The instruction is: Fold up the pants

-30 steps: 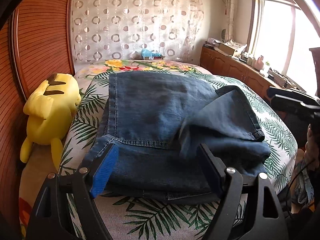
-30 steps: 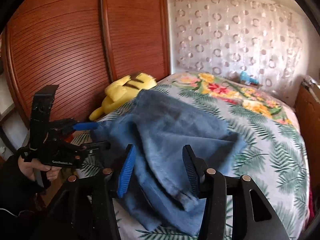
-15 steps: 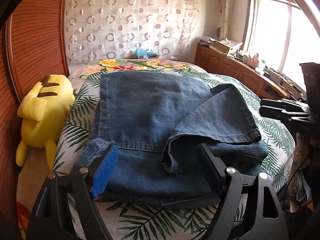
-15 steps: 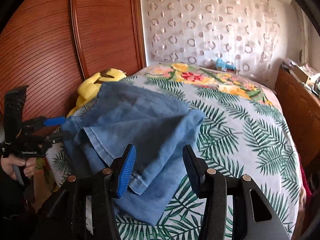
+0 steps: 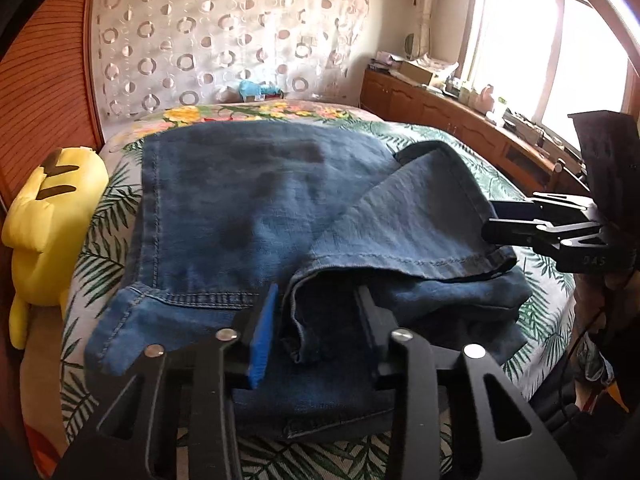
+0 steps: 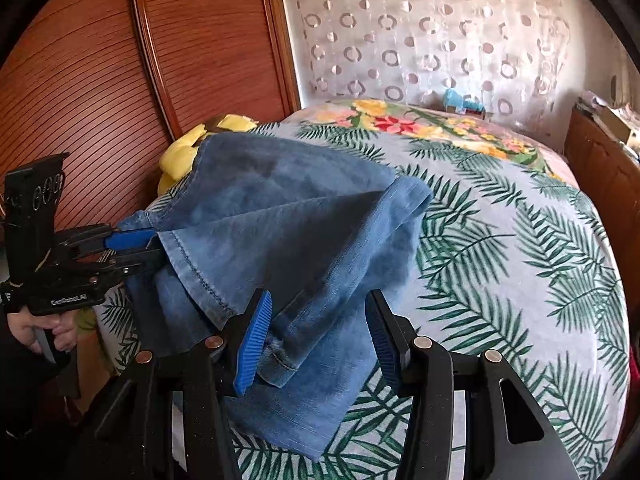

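Blue denim pants lie folded on the bed, with a hem end doubled back over the near right part. My left gripper is open, its fingers either side of the near folded hem edge. In the right wrist view the pants lie at the bed's left side. My right gripper is open around the near hem corner. The left gripper shows in the right wrist view at the pants' left edge. The right gripper shows in the left wrist view at the pants' right edge.
A yellow plush toy lies at the bed's left edge by the wooden wardrobe. The leaf-print bedspread stretches right of the pants. A wooden cabinet with clutter runs under the window. A small blue toy sits at the far end.
Both grippers have moved in toward the pants' near hem edges. The left gripper's jaws have narrowed around the folded hem. The doubled-back hem has settled flatter.
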A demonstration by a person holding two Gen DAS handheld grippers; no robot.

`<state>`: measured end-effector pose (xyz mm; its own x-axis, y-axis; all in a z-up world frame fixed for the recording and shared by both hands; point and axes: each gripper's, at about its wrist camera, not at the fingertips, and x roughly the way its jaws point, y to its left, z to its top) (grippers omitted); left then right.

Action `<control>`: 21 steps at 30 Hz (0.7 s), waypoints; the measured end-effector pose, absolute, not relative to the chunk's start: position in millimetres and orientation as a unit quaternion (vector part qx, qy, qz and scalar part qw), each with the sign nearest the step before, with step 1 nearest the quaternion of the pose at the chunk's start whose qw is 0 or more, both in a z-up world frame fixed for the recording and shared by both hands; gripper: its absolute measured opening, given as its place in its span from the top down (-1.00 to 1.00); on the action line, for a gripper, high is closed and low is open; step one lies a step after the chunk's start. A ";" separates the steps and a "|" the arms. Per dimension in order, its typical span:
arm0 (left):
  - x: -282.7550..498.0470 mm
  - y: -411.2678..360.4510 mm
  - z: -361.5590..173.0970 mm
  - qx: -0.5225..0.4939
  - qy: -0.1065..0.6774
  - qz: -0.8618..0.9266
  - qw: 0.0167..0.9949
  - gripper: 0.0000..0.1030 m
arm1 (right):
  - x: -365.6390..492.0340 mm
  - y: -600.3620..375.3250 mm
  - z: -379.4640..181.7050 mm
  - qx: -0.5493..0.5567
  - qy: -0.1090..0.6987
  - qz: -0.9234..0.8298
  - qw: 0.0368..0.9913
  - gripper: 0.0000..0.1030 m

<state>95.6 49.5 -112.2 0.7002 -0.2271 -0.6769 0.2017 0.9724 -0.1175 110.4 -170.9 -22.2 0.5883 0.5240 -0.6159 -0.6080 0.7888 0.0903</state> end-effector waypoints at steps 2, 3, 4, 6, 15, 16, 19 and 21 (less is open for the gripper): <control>96.3 48.9 -116.0 -0.016 0.374 -0.115 0.920 0.36 | 112.7 -167.7 -25.5 -0.067 0.328 0.323 0.885 0.02; 96.3 49.1 -117.6 -0.016 0.376 -0.116 0.919 0.42 | 113.0 -166.4 -26.4 -0.067 0.329 0.326 0.884 0.04; 95.7 49.0 -118.1 -0.016 0.375 -0.115 0.920 0.46 | 115.2 -165.5 -27.7 -0.066 0.331 0.329 0.882 0.18; 93.7 49.3 -117.2 -0.016 0.373 -0.115 0.921 0.67 | 116.9 -163.5 -30.0 -0.066 0.336 0.333 0.878 0.39; 80.3 44.3 -90.6 -0.009 0.342 -0.120 0.932 0.90 | 113.0 -171.7 -7.7 -0.056 0.295 0.351 0.887 0.88; 77.7 42.6 -84.7 -0.008 0.336 -0.123 0.934 0.90 | 111.7 -173.3 -2.2 -0.056 0.287 0.350 0.890 0.89; 69.4 37.8 -65.4 -0.001 0.313 -0.130 0.941 0.90 | 108.8 -178.8 15.6 -0.058 0.265 0.350 0.896 0.90; 67.7 34.6 -54.5 0.003 0.302 -0.132 0.944 0.91 | 106.9 -181.9 28.3 -0.061 0.248 0.349 0.902 0.91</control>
<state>67.7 34.6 -54.5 0.7822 -0.2483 -0.5714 0.2516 0.9649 -0.0749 106.9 -181.9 28.3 0.6333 0.5984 -0.4908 -0.6593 0.7493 0.0628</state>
